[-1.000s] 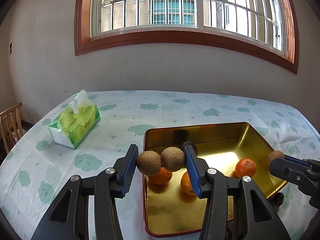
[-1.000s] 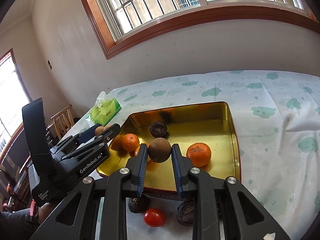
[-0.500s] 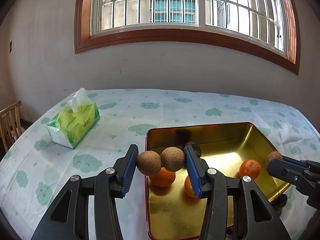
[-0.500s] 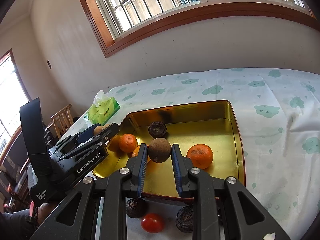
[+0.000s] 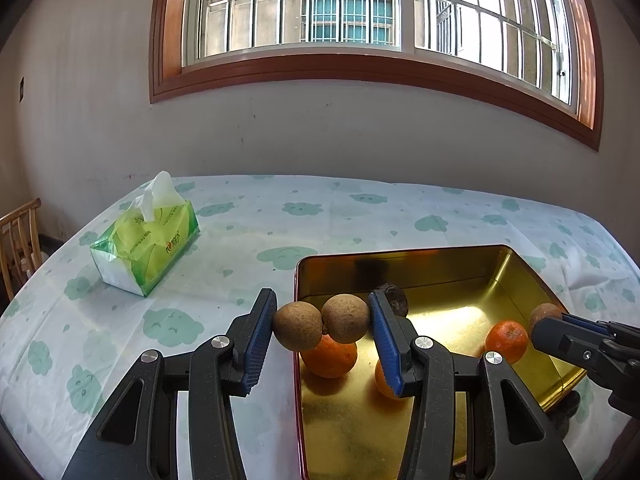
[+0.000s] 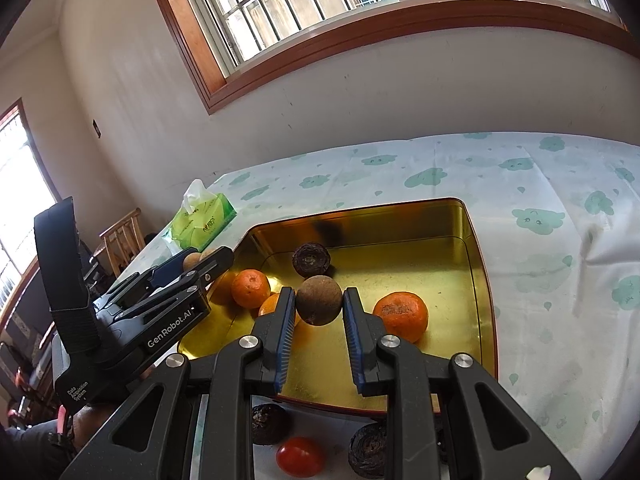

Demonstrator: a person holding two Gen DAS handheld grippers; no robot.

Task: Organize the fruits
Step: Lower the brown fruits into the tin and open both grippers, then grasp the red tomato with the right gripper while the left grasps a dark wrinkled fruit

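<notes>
My left gripper [image 5: 322,324] is shut on two brown round fruits [image 5: 346,318] side by side, held over the left rim of the gold tray [image 5: 516,276]. My right gripper [image 6: 319,308] is shut on one brown round fruit [image 6: 319,300] above the tray's near side [image 6: 482,280]. Inside the tray lie oranges [image 6: 401,316] [image 6: 251,288] and a dark wrinkled fruit [image 6: 311,259]. The left gripper [image 6: 200,264] also shows in the right wrist view, and the right gripper's tip [image 5: 556,330] shows in the left wrist view.
A green tissue pack [image 5: 146,240] stands on the cloud-print tablecloth at the left. In front of the tray lie a red tomato [image 6: 300,456] and two dark wrinkled fruits [image 6: 270,424] [image 6: 368,450]. A wooden chair [image 5: 18,240] stands past the table's left edge.
Both grippers have risen and drawn back slightly with their fruits still held; the tray sits a little lower and farther in both views.
</notes>
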